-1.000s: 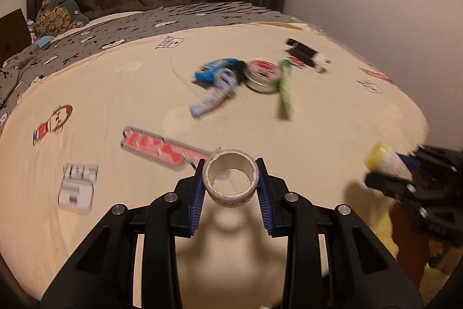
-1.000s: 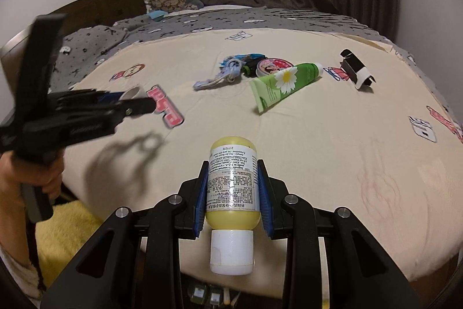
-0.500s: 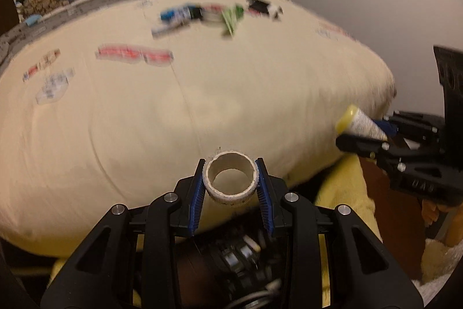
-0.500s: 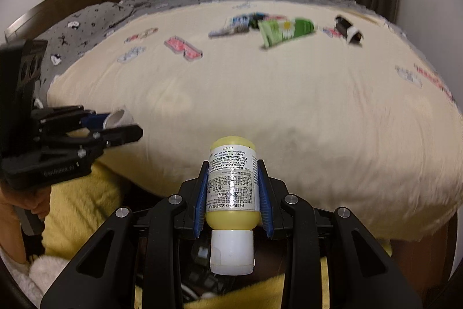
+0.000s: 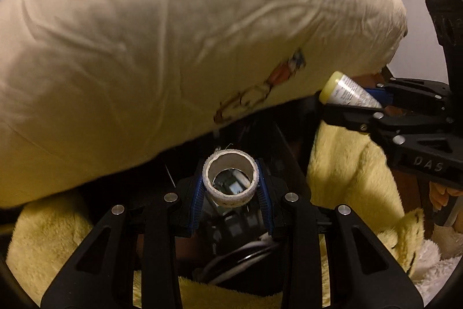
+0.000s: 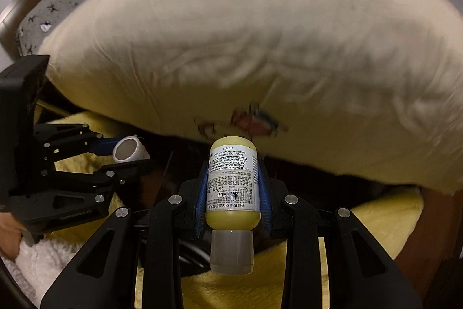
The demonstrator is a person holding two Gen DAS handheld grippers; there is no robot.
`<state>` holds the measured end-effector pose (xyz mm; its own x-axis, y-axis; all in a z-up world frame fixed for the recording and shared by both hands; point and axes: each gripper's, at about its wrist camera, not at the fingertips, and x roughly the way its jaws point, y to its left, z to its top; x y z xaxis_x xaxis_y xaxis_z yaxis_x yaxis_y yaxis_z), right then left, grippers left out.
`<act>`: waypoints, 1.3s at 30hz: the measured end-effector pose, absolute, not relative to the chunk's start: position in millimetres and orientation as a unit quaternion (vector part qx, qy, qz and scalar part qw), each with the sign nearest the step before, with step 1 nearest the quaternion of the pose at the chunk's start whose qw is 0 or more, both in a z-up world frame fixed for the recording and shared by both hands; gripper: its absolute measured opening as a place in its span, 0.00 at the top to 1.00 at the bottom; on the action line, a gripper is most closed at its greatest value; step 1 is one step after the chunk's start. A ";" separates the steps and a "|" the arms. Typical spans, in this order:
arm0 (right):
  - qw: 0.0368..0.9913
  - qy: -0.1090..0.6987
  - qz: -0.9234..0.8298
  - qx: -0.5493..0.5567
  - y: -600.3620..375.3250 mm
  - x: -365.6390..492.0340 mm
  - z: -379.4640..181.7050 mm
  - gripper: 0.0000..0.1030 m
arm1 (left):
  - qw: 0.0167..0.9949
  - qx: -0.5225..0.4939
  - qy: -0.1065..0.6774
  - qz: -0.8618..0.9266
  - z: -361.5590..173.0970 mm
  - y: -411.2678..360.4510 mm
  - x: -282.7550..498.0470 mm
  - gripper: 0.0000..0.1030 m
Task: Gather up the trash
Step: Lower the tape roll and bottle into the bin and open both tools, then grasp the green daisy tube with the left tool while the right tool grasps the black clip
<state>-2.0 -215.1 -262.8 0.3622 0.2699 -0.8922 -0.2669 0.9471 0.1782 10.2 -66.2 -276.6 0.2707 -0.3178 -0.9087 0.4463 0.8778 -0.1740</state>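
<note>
My left gripper [image 5: 230,184] is shut on a white cardboard tape core [image 5: 230,180], held with its hole facing the camera. Through the hole and below it lies a dark opening [image 5: 237,233] holding small packages and a cable. My right gripper [image 6: 231,187] is shut on a yellow bottle [image 6: 232,181] with a printed white label and a grey cap toward the camera. Both grippers point steeply down below the edge of the bed. Each shows in the other's view: the right gripper [image 5: 373,103] with the bottle [image 5: 347,90] at right, the left gripper [image 6: 121,161] with the core [image 6: 128,152] at left.
The cream duvet [image 5: 173,34] bulges over the bed edge and fills the upper half of both views. Yellow fluffy fabric [image 5: 350,173] lies around the dark opening. White fleece [image 6: 37,259] sits at the lower left. A grey patterned cover [image 6: 69,2] lies far left on the bed.
Both grippers have come down from above the bed top to below its edge and tipped downward, still holding the core and the bottle. The items on the bed have slid out of view.
</note>
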 end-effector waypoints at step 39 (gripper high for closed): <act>0.909 0.413 0.045 0.030 -307.6 75.6 -147.9 0.19 | 0.887 0.075 0.408 -0.205 -140.2 -64.0 86.4 0.15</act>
<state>75.6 -307.6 -147.9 0.6555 0.1057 -0.7478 -0.0568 0.9943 0.0907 86.4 -64.0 -140.2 0.5841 -0.3019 -0.7534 0.4235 0.9052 -0.0344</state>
